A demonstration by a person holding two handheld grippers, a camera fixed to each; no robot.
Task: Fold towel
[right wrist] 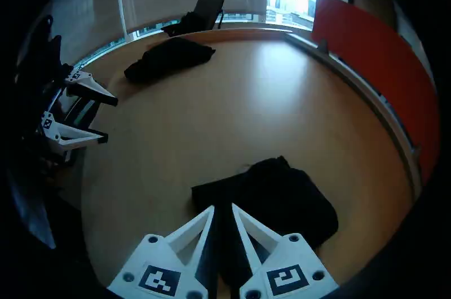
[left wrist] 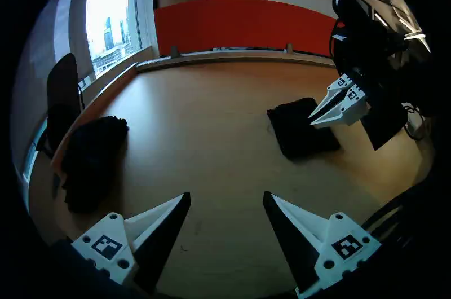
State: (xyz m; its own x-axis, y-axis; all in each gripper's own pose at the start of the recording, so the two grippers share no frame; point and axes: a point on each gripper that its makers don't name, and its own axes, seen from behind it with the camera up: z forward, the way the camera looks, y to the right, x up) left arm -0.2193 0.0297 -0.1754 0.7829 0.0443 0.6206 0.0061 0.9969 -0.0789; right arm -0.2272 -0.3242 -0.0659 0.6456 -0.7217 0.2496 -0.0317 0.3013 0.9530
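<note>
**Item 1.** Black cloth towel [right wrist: 282, 197], already doubled into a thick, roughly square pad. It lies on the pale wooden tabletop [right wrist: 225, 107], at lower centre of the right gripper view and right of centre in the left gripper view.

**Item 2.** Right gripper [right wrist: 222, 207], white, at the bottom of its own view. Its tips sit at the towel's near edge, drawn almost together with a thin dark slit between them. I cannot tell whether cloth is nipped in that slit.

**Item 3.** Left gripper [left wrist: 225, 194], at the bottom of its own view. Its jaws are spread wide and empty over bare table, well apart from the towel.

**Item 4.** Loose dark cloth heap [left wrist: 93, 155], at the left of the left gripper view, with a black chair [left wrist: 62, 96] behind it and a red partition panel [left wrist: 242, 22] along the top.

**Note on handling.** The fold looks close to finished, and the step in hand appears to be squaring or settling the near edge. To do that well, keep the layers stacked flush. Any lift-off should go straight up so the top layer is not dragged. The idle left claw could steady the far corner.
</note>
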